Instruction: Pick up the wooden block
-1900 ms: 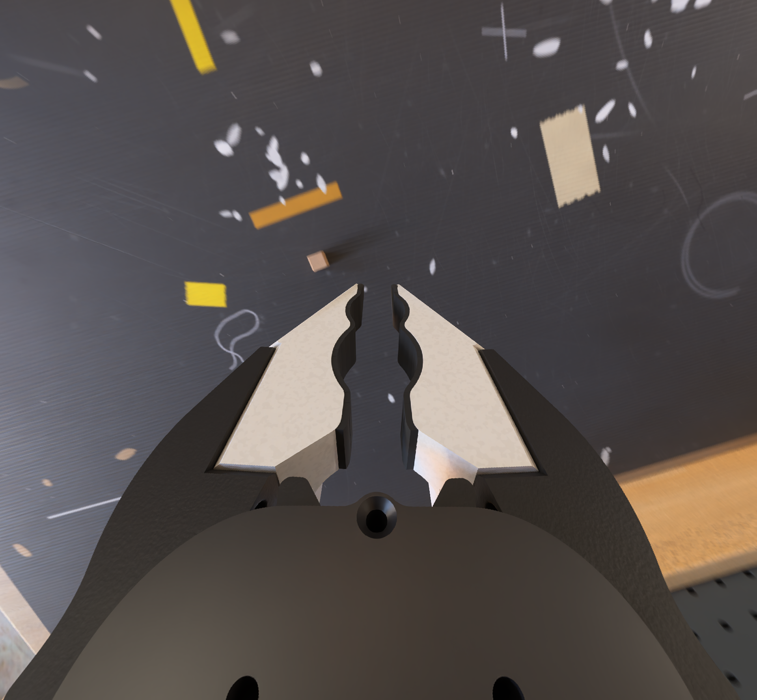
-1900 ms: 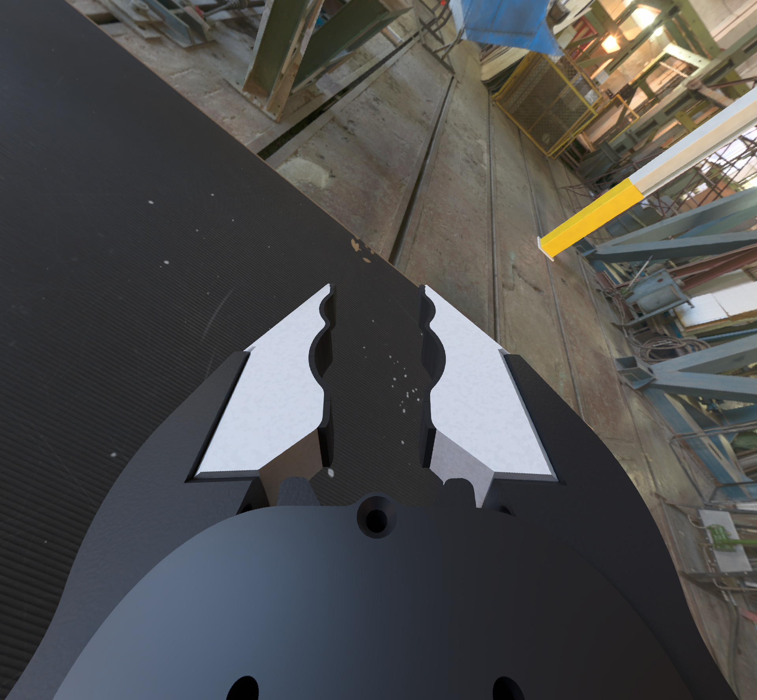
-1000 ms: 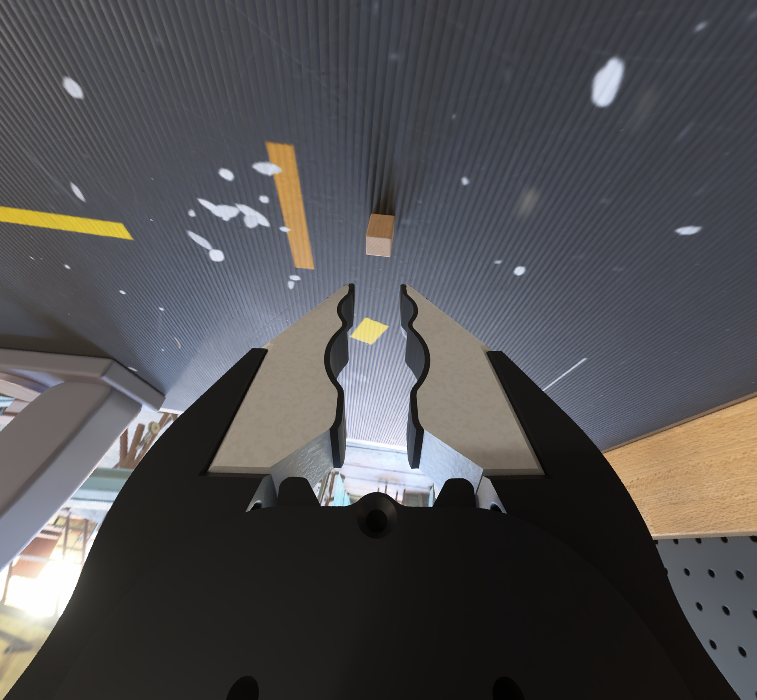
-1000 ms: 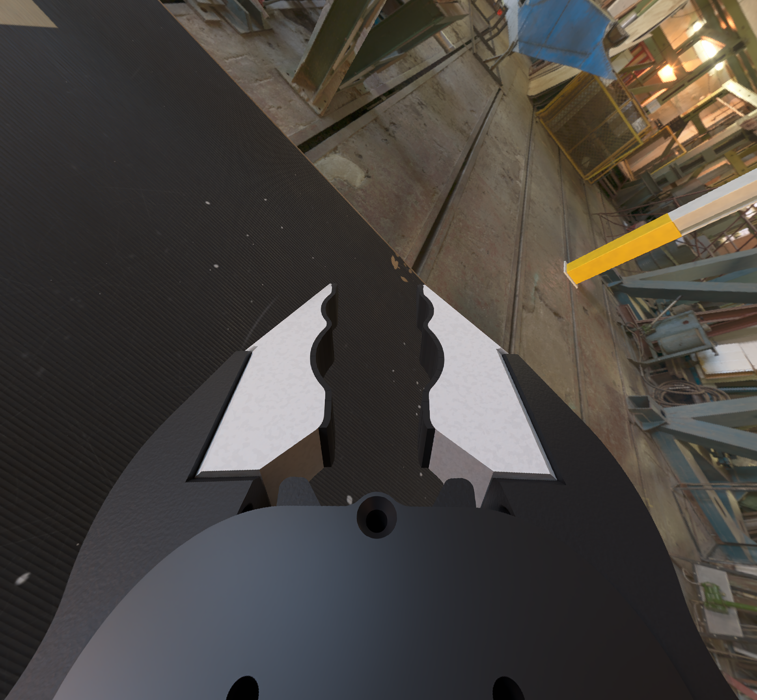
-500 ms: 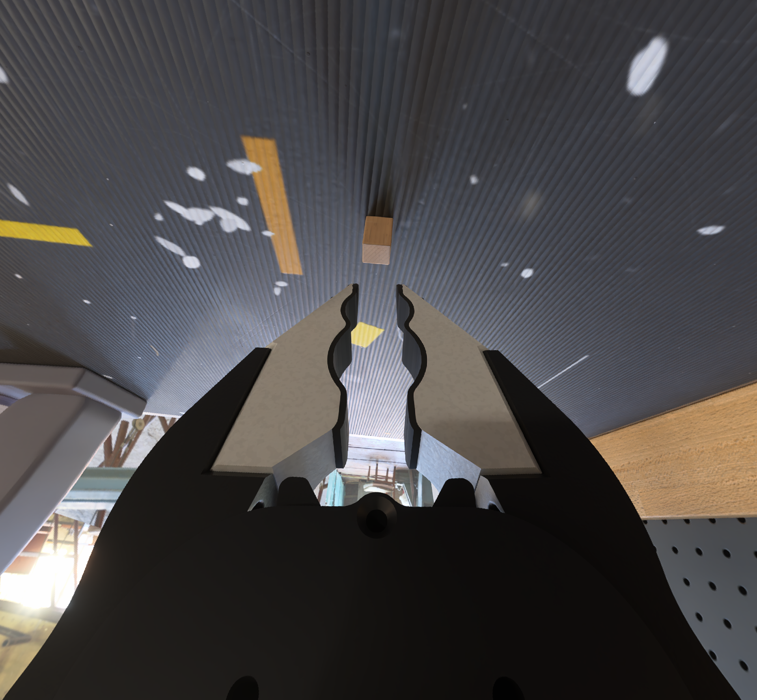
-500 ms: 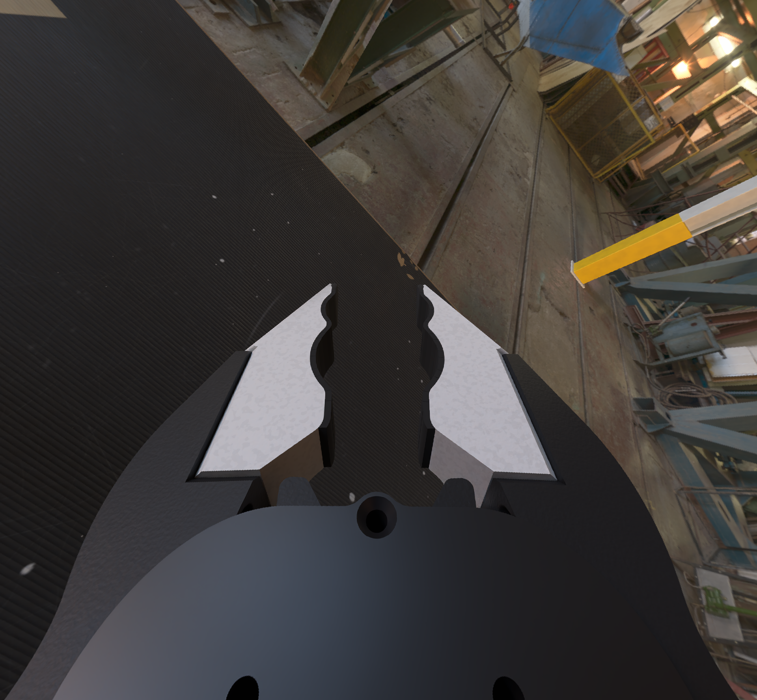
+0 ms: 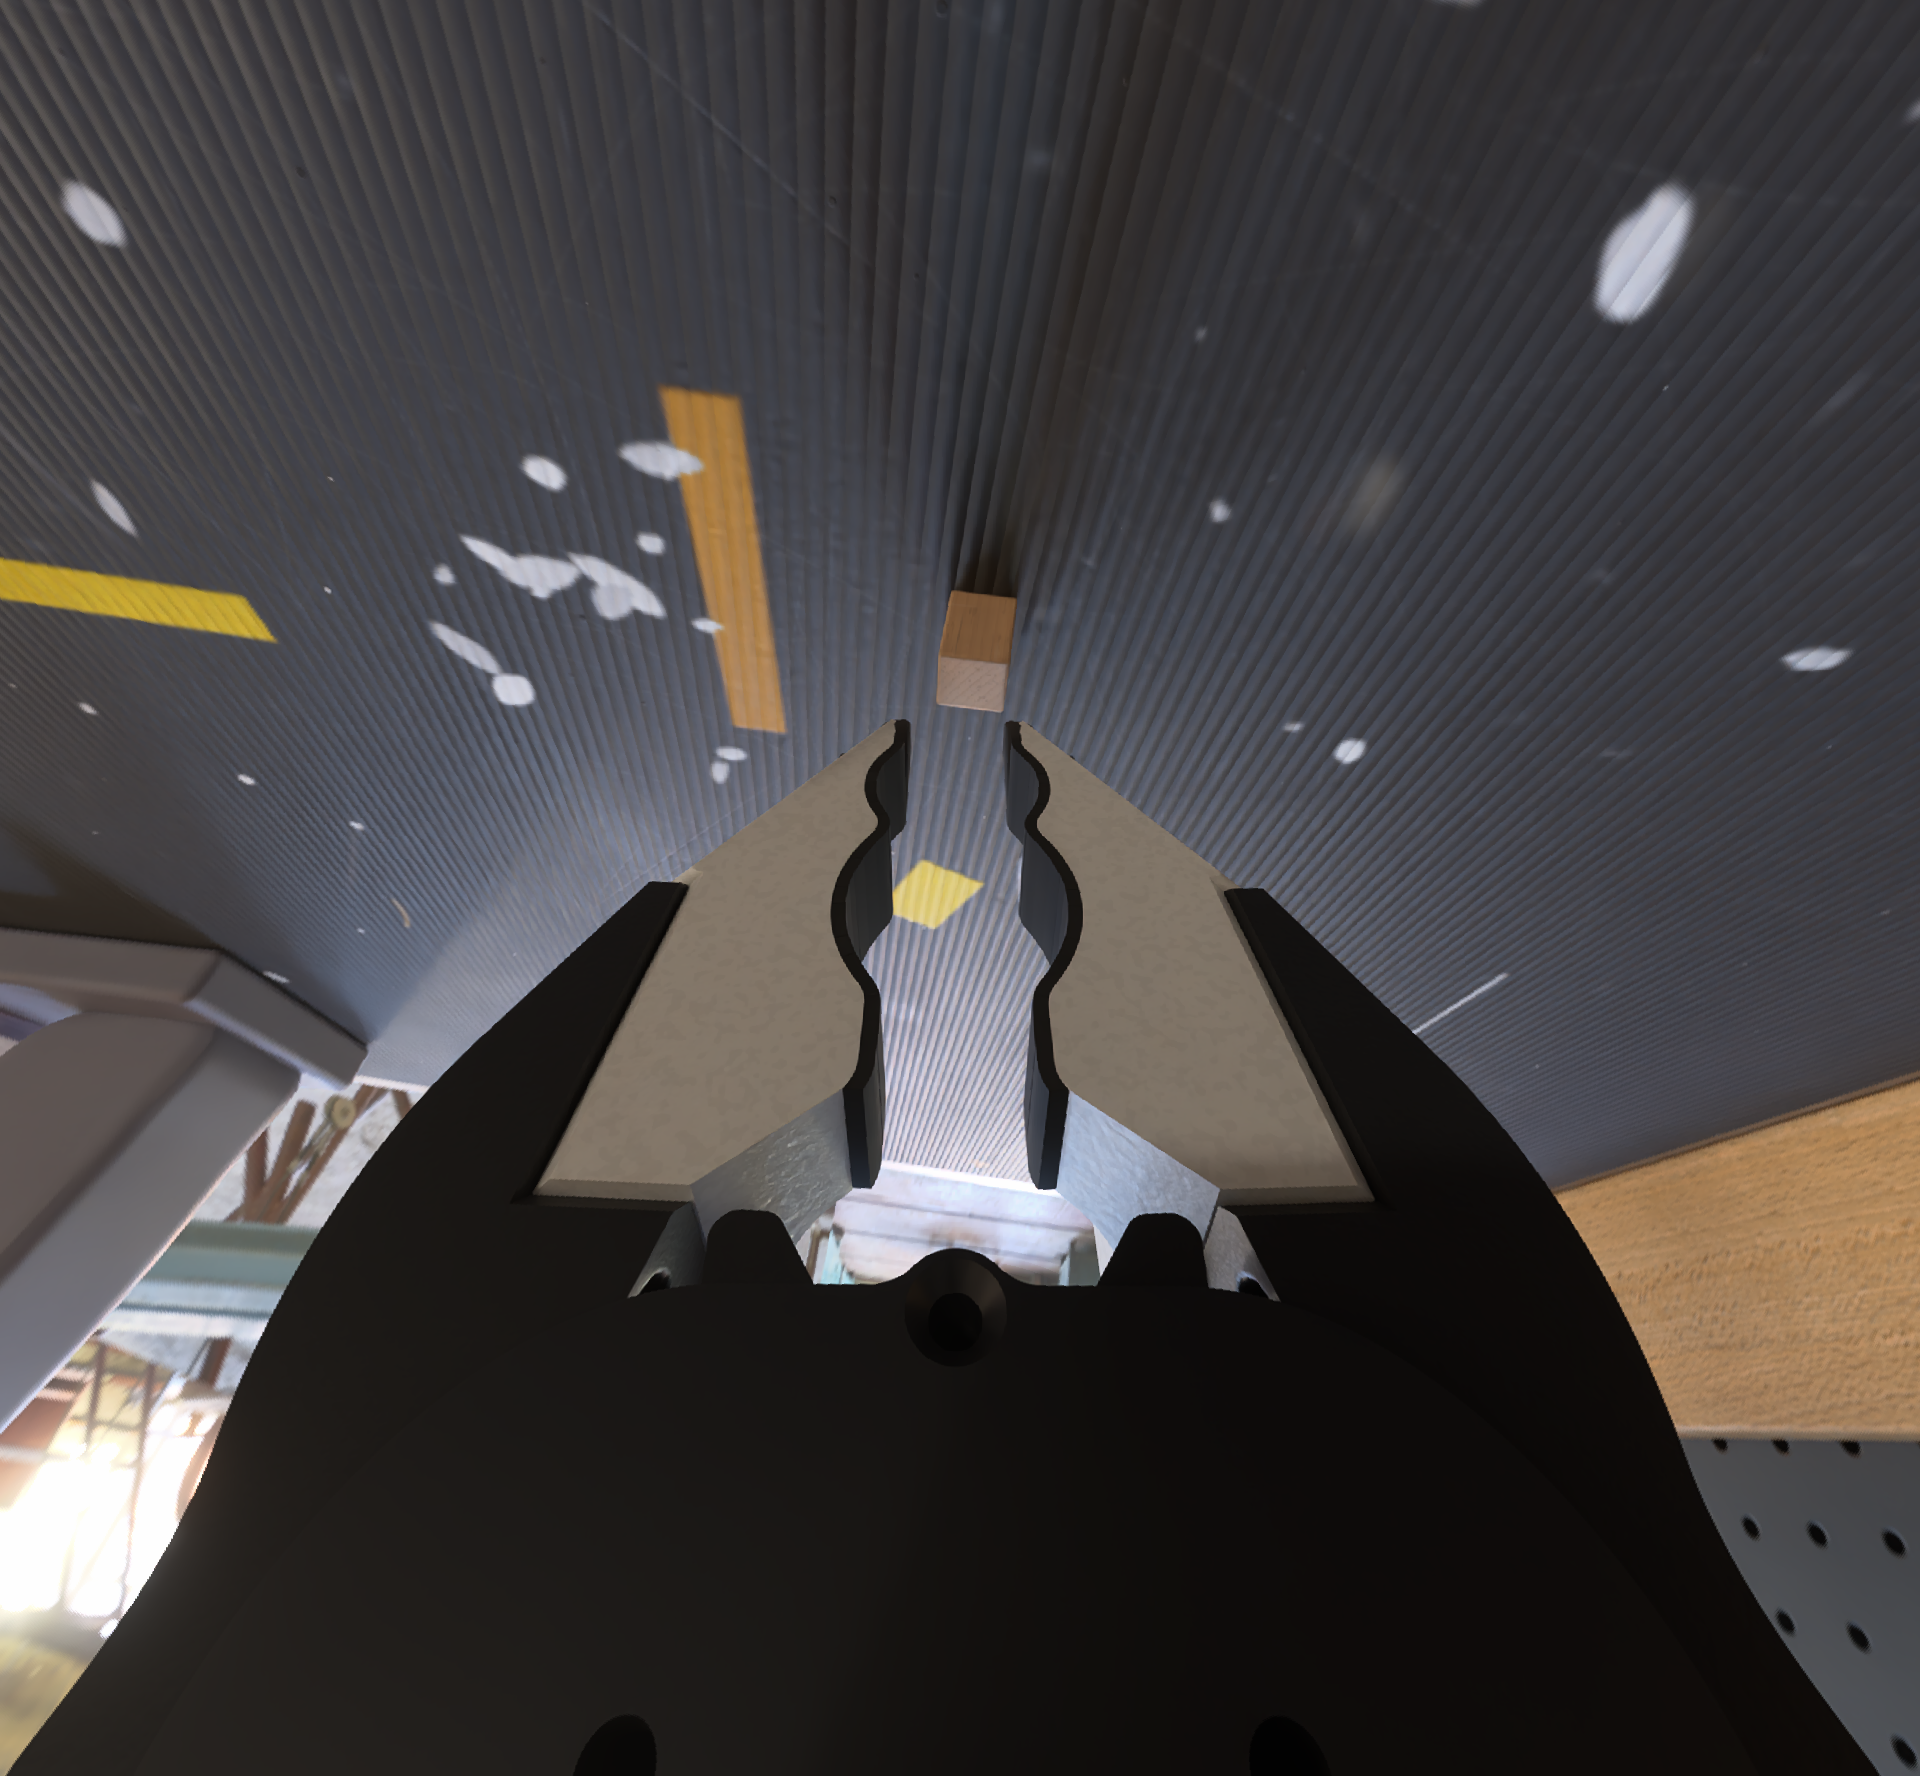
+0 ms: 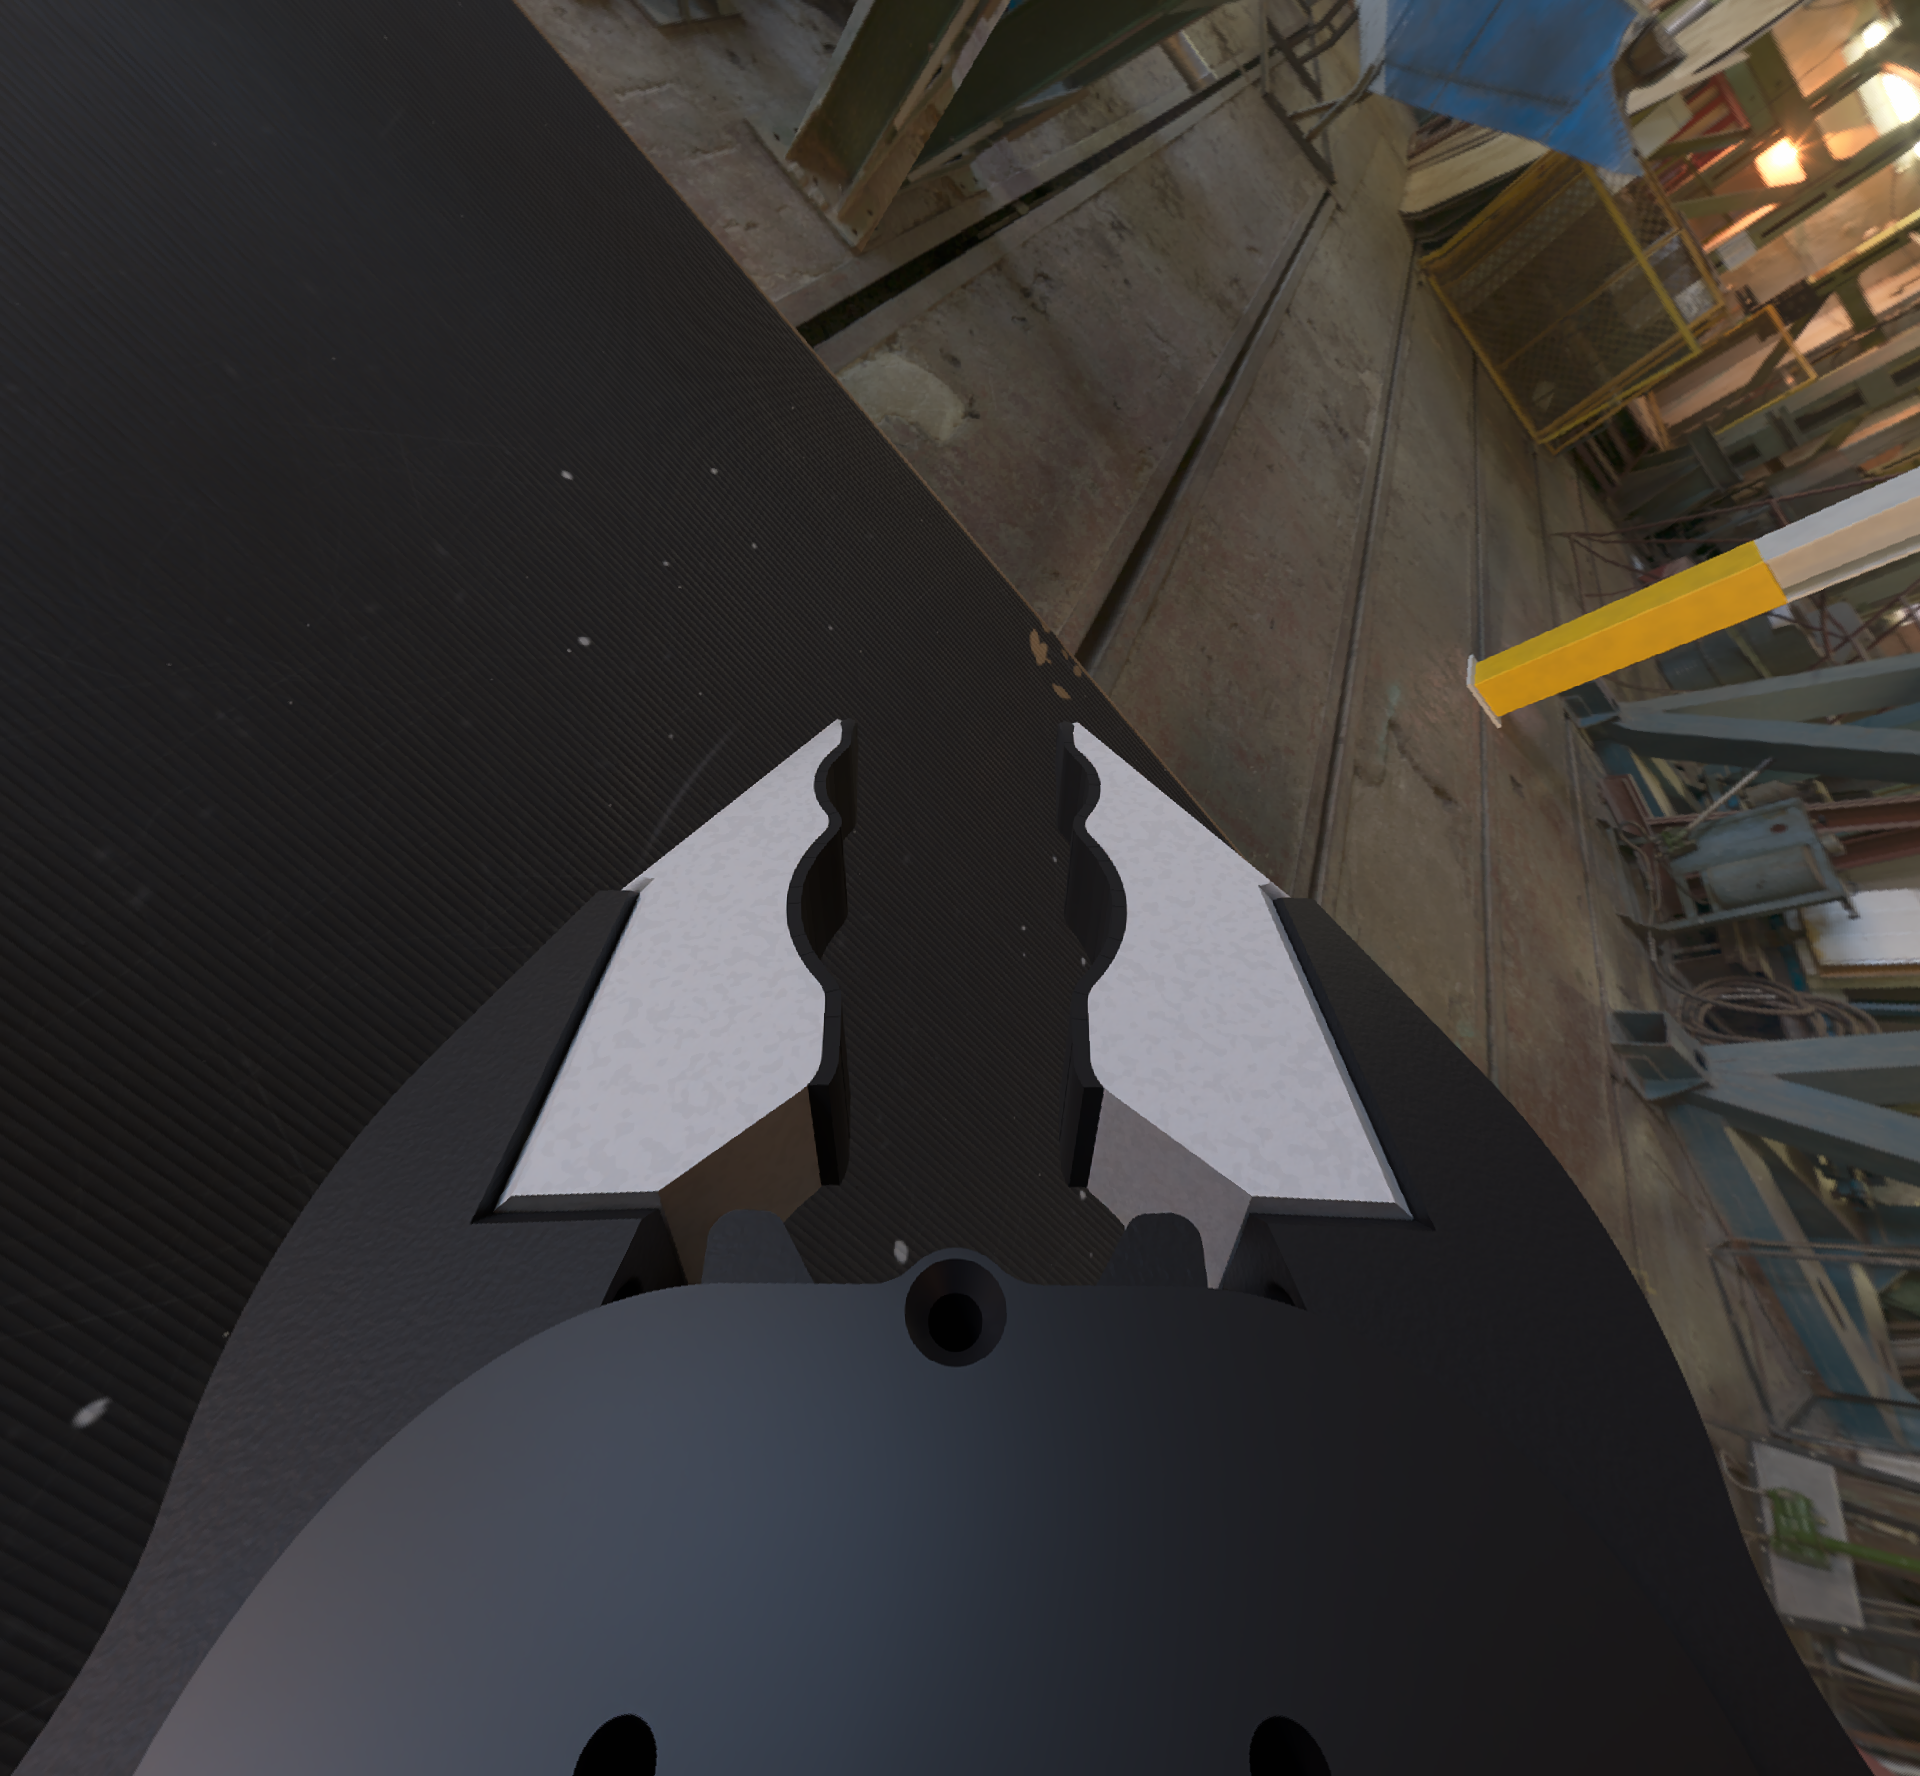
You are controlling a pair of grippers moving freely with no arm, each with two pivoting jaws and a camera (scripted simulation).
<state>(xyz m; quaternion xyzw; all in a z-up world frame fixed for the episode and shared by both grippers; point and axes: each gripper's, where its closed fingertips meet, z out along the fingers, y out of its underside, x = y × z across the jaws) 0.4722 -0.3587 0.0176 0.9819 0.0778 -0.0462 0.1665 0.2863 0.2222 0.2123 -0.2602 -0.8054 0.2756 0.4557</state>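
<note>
- Left gripper point(image 7: 956, 734) sits low over the dark ribbed surface point(image 7: 1351, 168), jaws parted by a narrow gap, nothing between them.
- Dead ahead of its tips, just beyond them, is the wooden block point(image 7: 975, 651) — small, pale, resting on the surface, not yet touched.
- Here's the worry: that gap looks barely wider than the block. Drive in slightly off-line and a fingertip point(image 7: 899, 739) likely clips a corner and shoves the block away instead of straddling it.
- The block looks light, so any nudge probably skids or turns it along the ribs.
- Come in too low and the tips may scrape the surface; close too early and they pinch air short of the block.
- Off to the left of the tips, an orange strip point(image 7: 724, 563) and white flecks point(image 7: 561, 573) lie flat; no obstacle, I'd say.
- Right gripper point(image 8: 956, 739) hangs at the surface's edge point(image 8: 727, 292), jaws well apart and empty, with the workshop floor point(image 8: 1195, 438) beyond. No block in its view, so it's no help if the left one fumbles.
</note>
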